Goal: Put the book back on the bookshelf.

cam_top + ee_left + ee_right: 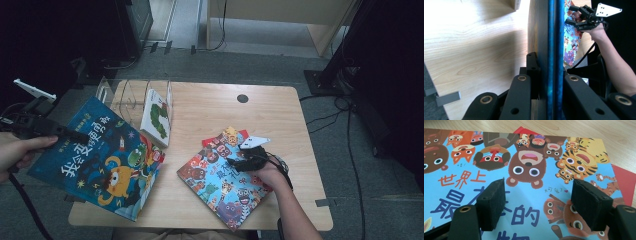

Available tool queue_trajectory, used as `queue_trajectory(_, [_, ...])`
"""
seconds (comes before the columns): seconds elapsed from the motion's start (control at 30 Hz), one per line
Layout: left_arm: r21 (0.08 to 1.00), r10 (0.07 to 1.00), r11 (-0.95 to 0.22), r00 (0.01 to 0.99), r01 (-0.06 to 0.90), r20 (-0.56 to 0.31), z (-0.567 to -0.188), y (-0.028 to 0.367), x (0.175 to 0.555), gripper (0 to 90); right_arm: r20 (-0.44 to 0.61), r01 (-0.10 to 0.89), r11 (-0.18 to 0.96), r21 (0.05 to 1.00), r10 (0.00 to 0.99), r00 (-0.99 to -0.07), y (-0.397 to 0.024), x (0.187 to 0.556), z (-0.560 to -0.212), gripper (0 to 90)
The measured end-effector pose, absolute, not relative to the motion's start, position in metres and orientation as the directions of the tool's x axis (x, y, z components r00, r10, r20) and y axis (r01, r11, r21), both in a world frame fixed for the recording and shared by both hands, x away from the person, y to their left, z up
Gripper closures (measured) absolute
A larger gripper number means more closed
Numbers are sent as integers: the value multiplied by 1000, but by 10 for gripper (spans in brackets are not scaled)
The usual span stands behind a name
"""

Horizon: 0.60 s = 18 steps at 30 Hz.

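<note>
At the table's (210,107) far left corner we see a clear rack (116,97) with upright dividers. One white book (156,117) with a green and red figure on its cover leans in the rack's right-hand slot; the slots to its left look empty, though the clear walls are hard to read.

Our left gripper (75,135) is clamped on the left edge of a blue book (107,160), which hangs tilted over the table's near left corner. Its cover is dark blue with large white characters, an orange one-eyed monster and a green creature. In the left gripper view the jaws press on both faces of the blue book (552,50), seen edge-on, so the cover is hidden there.

Our right gripper (234,161) rests over the animal book (220,185), which lies flat near the table's front right, light blue and crowded with cartoon animals. In the right gripper view the pads (492,203) stand wide apart above the cover (529,165), gripping nothing. A red sheet (624,182) peeks from beneath it, mostly covered.
</note>
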<state>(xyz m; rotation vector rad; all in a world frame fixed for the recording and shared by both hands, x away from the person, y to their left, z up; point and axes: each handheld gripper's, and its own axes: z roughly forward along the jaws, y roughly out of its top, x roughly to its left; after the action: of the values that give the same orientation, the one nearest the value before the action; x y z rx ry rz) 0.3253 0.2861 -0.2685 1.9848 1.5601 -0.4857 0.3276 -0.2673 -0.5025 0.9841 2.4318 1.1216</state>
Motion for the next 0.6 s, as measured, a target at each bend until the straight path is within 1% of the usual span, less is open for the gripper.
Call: queue_trajectory(0.6, [197, 780, -81, 186, 977, -597, -274, 322, 329, 826, 22, 464, 464, 755, 689, -725, -267, 328, -503, 280])
